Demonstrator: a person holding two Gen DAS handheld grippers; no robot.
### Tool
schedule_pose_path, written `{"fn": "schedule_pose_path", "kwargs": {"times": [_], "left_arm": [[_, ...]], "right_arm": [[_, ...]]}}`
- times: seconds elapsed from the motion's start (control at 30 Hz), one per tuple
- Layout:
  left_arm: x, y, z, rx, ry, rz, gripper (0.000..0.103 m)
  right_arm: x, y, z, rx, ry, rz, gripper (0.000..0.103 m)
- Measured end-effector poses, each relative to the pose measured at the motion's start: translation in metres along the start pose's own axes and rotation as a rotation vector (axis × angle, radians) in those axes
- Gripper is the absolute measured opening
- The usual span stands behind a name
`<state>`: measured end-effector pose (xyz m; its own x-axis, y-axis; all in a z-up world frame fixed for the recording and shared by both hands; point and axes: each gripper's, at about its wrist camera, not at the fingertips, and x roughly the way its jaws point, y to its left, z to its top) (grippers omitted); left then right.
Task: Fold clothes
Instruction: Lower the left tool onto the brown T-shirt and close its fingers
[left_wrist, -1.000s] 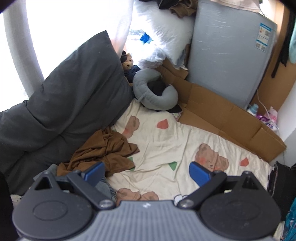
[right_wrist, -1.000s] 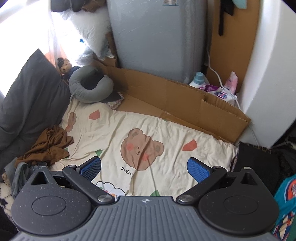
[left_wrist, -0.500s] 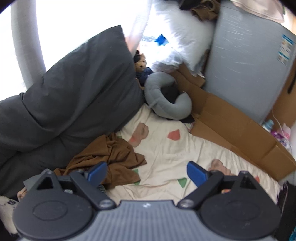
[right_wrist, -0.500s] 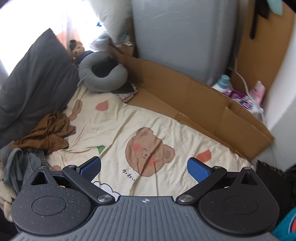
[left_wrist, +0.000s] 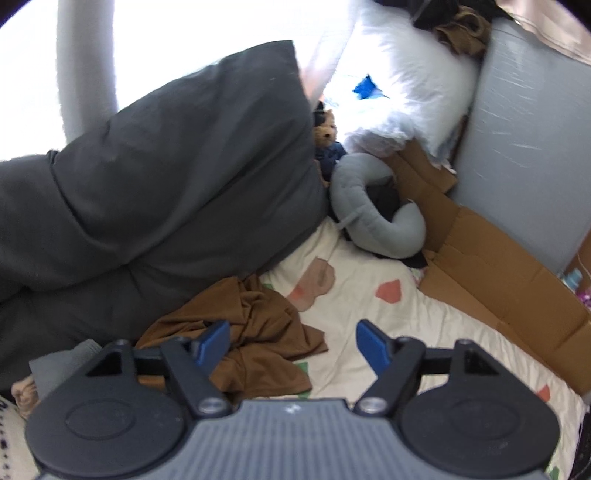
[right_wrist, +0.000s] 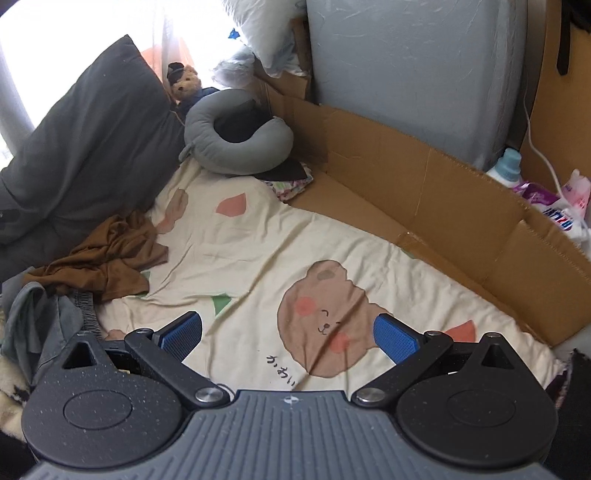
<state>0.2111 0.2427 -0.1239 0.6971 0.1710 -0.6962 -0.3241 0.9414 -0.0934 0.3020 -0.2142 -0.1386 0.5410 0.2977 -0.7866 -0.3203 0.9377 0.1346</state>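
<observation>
A crumpled brown garment (left_wrist: 255, 332) lies on the cream bear-print sheet (left_wrist: 369, 306) by the dark grey pillows. It also shows in the right wrist view (right_wrist: 110, 258) at the left. My left gripper (left_wrist: 293, 345) is open and empty, hovering just above the brown garment's right part. My right gripper (right_wrist: 290, 334) is open and empty above the sheet (right_wrist: 258, 240), to the right of the garment. A grey garment (right_wrist: 40, 321) with an elastic waistband lies bunched at the sheet's near left corner.
Dark grey pillows (left_wrist: 147, 192) line the left side. A grey neck pillow (right_wrist: 236, 144) and a teddy bear (right_wrist: 186, 85) sit at the far end. Flattened cardboard (right_wrist: 424, 192) and a grey mattress (right_wrist: 413, 70) border the right, with bottles (right_wrist: 508, 170) behind.
Both grippers have moved left and forward toward the brown garment. The left gripper now hangs over it. Both stay open.
</observation>
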Motion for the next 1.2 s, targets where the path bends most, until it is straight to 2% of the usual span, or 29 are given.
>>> {"fn": "schedule_pose_path", "kwargs": {"times": [0.23,0.37,0.5,0.83,1.2], "left_arm": [[0.025,0.032,-0.023,-0.045,-0.020,0.072,0.076],[0.041,0.045,-0.037,-0.073,-0.040,0.085,0.077],[0.057,0.051,-0.054,-0.089,-0.059,0.090,0.077],[0.091,0.057,-0.089,-0.117,-0.098,0.136,0.079],[0.138,0.056,-0.112,-0.171,-0.054,0.183,0.079]], "right_arm": [[0.041,-0.005,-0.016,0.007,-0.013,0.018,0.102],[0.057,-0.007,-0.028,0.005,-0.031,0.042,0.102],[0.069,-0.010,-0.043,0.032,-0.086,0.073,0.102],[0.104,-0.005,-0.083,0.060,-0.096,0.130,0.102],[0.127,-0.008,-0.117,0.101,-0.025,0.121,0.102]]}}
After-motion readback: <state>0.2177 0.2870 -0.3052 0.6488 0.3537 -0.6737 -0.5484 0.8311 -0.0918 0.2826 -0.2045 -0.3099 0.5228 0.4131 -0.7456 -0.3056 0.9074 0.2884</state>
